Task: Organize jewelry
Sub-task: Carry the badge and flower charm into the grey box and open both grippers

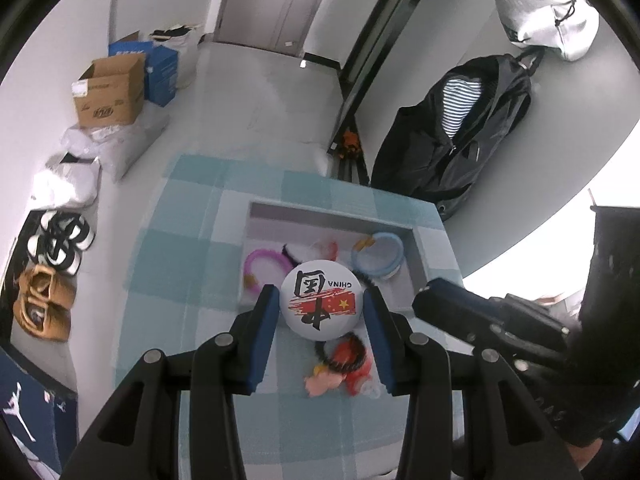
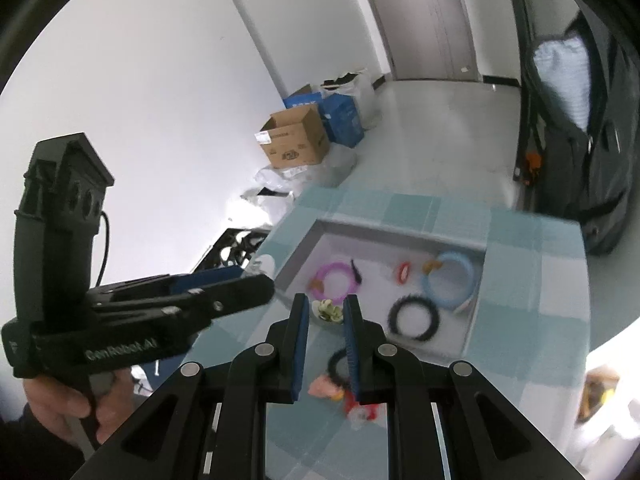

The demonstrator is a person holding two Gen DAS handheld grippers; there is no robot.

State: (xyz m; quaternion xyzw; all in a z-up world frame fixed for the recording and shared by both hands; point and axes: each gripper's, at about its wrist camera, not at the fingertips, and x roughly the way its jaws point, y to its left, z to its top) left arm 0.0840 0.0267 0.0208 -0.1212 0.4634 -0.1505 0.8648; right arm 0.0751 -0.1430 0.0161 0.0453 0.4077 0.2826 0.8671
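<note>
My left gripper (image 1: pixel 321 304) is shut on a round white badge (image 1: pixel 321 305) with "CHINA" and a red flag, held above the near edge of the grey tray (image 1: pixel 332 210). In the tray lie a pink ring (image 1: pixel 266 266), a blue ring (image 1: pixel 378 258) and, in the right wrist view, a black bristly ring (image 2: pixel 414 317) and a small red piece (image 2: pixel 404 271). A black bead bracelet with red and pink charms (image 1: pixel 340 364) lies on the checked cloth below the badge. My right gripper (image 2: pixel 326 312) is open over a small green-white flower piece (image 2: pixel 329 312).
The table carries a teal checked cloth (image 1: pixel 180 248). Cardboard and blue boxes (image 1: pixel 110 92) stand by the far wall, shoes (image 1: pixel 60 240) on the floor at left, a black jacket (image 1: pixel 456 132) hangs at right.
</note>
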